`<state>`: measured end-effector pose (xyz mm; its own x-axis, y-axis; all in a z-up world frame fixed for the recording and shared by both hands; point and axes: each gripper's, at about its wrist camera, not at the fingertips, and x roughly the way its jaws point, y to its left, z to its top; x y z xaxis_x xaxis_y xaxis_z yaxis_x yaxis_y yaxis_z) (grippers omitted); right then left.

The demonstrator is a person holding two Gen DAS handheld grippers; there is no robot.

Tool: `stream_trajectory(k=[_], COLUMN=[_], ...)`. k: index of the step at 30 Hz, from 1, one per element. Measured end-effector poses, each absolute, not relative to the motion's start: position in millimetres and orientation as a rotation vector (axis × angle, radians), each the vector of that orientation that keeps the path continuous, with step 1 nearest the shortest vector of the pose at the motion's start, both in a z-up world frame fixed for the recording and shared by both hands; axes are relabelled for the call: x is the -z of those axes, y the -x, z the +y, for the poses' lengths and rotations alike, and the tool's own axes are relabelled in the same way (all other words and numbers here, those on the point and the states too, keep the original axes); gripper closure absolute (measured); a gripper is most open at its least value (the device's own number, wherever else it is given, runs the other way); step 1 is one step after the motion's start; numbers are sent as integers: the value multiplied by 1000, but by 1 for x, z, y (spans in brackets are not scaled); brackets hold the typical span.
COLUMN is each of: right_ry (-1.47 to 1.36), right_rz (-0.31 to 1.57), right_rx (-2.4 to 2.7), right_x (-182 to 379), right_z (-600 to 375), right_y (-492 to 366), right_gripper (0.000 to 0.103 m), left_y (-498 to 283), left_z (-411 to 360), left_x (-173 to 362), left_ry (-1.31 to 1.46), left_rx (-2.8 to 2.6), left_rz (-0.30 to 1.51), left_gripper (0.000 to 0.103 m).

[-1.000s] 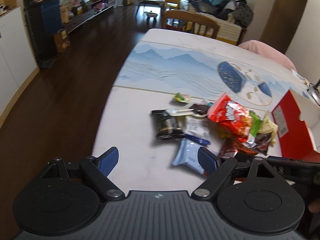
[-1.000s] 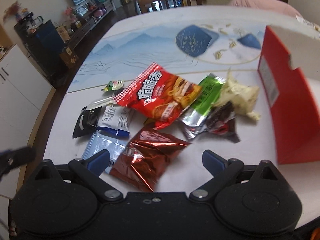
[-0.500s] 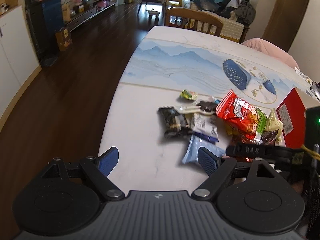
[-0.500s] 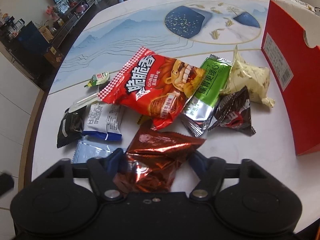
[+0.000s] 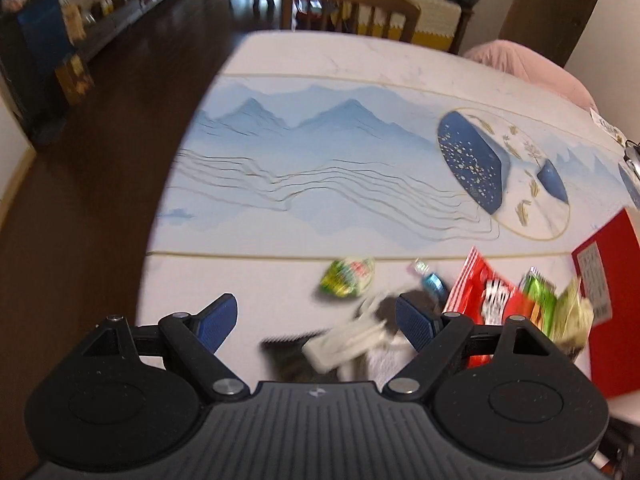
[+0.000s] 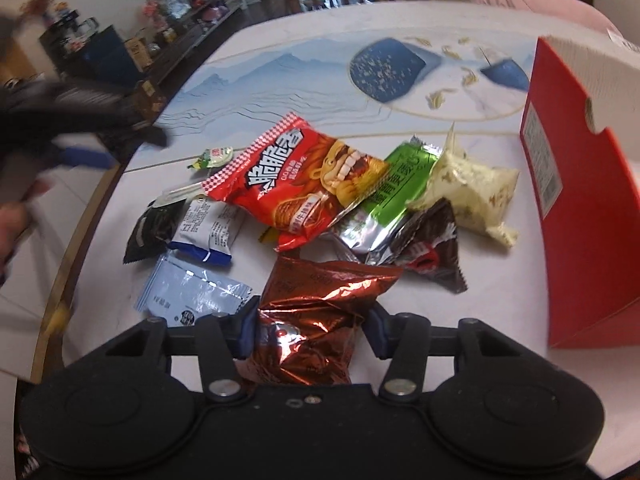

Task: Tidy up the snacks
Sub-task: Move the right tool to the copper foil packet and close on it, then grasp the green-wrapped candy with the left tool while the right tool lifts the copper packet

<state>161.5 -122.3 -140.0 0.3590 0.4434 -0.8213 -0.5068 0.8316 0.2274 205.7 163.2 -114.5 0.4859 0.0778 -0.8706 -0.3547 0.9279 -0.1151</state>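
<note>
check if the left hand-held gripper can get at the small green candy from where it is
Probably yes. The left hand-held gripper is open, and the green candy lies alone on the table just ahead of it, apart from the pile, with nothing covering it.

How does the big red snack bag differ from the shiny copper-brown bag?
The big red snack bag is bright, printed with large characters, and lies free in the pile. The copper-brown bag is metallic, crinkled and sits between the closing right tongs. Both rest on the table.
</note>
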Motion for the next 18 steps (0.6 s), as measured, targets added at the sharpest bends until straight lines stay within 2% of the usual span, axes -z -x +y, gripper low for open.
stream_trajectory(k=[7,13,18], right_ry=[82,76,82], right_rz=[1013,1001,997], right_rx=[-654,-673,-676], right_x=[134,130,129], right_z=[-142,-149,-152], right_y=[-161,-163,-164], right_gripper=[53,53,53], left_y=[-261,-278,-278], left_z=[164,164,163], left_x=[147,167,172], left_ry=[353,400,398], left_rx=[-264,-294,-315], left_rz=[1147,1193,1203], left_gripper=[17,17,36])
